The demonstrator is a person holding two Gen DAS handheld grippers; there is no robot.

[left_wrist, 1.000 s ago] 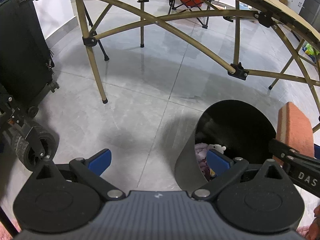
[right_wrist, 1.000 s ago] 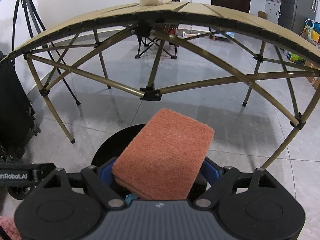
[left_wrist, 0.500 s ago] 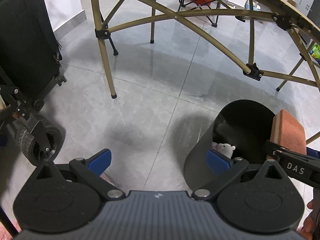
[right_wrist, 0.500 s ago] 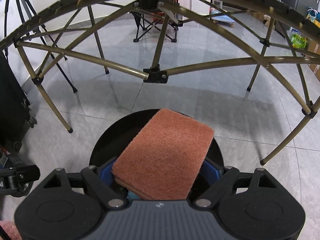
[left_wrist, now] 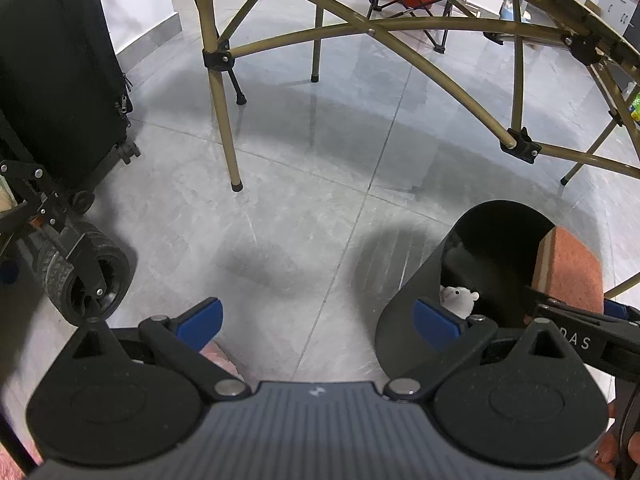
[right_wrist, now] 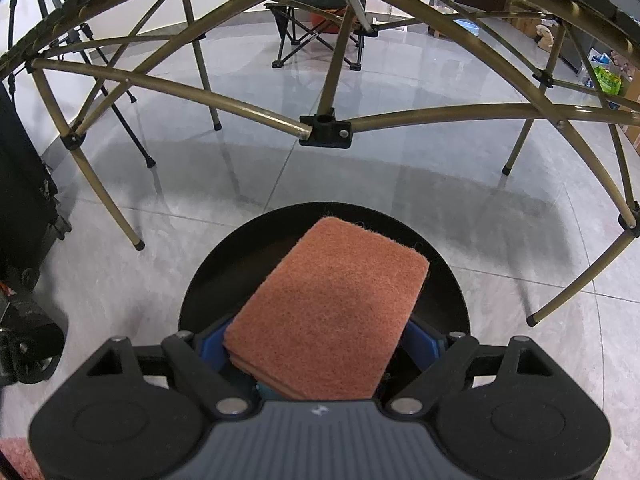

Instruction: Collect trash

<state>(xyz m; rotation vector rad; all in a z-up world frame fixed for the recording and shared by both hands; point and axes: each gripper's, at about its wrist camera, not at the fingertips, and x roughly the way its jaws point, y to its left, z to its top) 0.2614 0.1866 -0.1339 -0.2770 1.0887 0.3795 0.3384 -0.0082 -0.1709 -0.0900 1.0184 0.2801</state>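
Sponge over the bin.
Our right gripper (right_wrist: pixel 320 344) clamps the orange sponge (right_wrist: pixel 332 308), long axis pointing forward beyond its fingers, above the black bin (right_wrist: pixel 200 280); our left gripper (left_wrist: pixel 316 320) gapes, holding nothing.

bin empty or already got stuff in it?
Not empty. The left wrist view shows a small white plush toy low inside the black bin. The sponge is not in: the right tongs hold it above the opening.
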